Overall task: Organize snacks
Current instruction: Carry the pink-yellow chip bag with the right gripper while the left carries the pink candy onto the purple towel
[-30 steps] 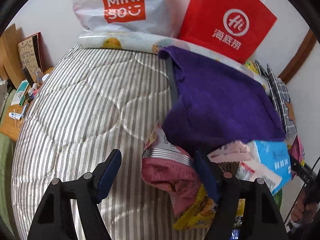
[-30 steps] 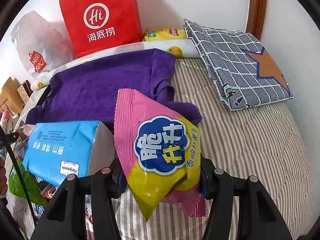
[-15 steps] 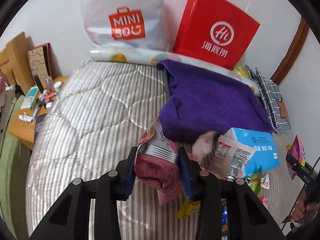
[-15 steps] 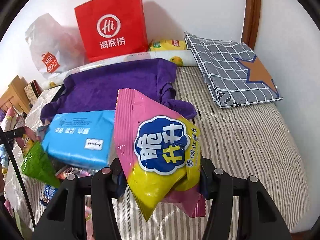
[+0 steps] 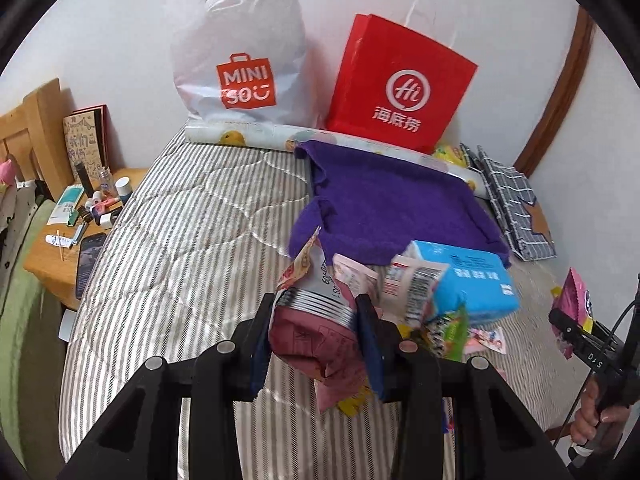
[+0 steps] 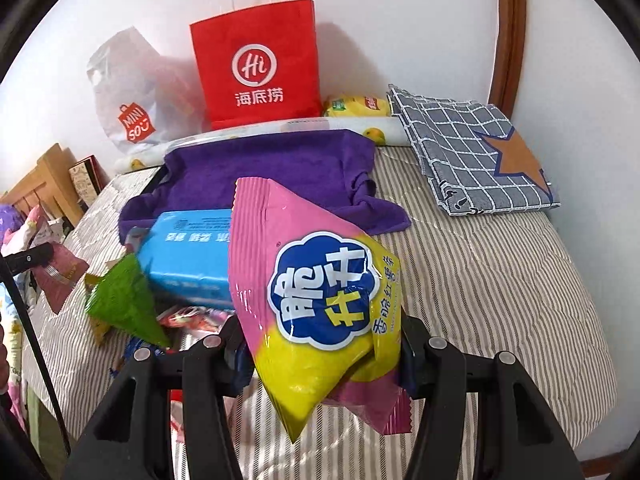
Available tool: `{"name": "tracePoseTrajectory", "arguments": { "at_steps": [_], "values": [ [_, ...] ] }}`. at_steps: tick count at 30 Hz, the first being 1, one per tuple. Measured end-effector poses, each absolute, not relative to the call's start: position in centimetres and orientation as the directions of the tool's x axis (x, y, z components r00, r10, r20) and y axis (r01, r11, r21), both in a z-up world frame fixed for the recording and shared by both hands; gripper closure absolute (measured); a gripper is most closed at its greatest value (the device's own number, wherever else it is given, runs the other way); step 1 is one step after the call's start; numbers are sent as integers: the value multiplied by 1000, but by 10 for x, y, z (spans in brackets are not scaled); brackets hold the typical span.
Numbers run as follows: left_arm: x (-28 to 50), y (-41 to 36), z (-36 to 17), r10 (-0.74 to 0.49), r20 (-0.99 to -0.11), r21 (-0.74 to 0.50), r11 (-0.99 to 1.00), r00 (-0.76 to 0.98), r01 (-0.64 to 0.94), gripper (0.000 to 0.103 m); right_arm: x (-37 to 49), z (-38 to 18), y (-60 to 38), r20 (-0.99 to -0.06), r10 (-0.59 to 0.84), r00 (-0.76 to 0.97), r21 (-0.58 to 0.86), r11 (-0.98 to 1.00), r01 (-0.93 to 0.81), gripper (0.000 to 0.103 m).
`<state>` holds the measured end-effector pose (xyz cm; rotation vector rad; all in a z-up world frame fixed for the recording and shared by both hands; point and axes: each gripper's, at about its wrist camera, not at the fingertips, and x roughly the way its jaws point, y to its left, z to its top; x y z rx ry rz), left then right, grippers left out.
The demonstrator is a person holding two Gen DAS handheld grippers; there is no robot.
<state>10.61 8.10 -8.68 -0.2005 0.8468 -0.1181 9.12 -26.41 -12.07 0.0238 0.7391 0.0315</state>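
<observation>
The left hand-held gripper (image 5: 316, 330) pinches a dusky pink snack bag (image 5: 310, 336) between its two blue-padded fingers (image 5: 370, 344). The bag's long axis runs away from the camera: its crumpled lower end hangs toward the lens, while its silver crimped band and torn-looking top corner point up and forward toward the purple towel (image 5: 396, 208). The bag is creased and partly squashed, held above the striped bed (image 5: 180, 240).

The right hand-held gripper (image 6: 320, 350) clamps a pink and yellow chip bag (image 6: 316, 300) by its lower half. This bag stands nearly upright, tilted slightly left, its sealed pink top edge pointing up and away and a yellow corner hanging down past the fingers. It is puffed and glossy, with a blue cloud-shaped logo on the front carrying white and yellow characters.

Just left of that bag, on the bed, lies a blue tissue pack (image 6: 188, 256), its far edge against the purple towel. A green packet (image 6: 124, 300) appears blurred beside it, near a loose heap of small wrappers (image 6: 188, 316). Against the wall stand a red paper bag (image 6: 260, 68) and a white plastic shopping bag (image 6: 132, 92). A folded checked cloth (image 6: 468, 152) lies at the far right of the bed.
</observation>
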Motion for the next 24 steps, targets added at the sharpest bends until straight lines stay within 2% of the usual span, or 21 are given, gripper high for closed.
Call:
{"name": "tracePoseTrajectory", "arguments": {
  "at_steps": [14, 24],
  "values": [
    [80, 29, -61, -270, -694, -236, 961, 667, 143, 66, 62, -102, -255, -650, 53, 759, 41, 999, -34, 48],
    [97, -3, -39, -300, -680, -224, 954, 669, 200, 66, 81, -80, -252, -626, 59, 778, 34, 998, -48, 48]
  ]
}}
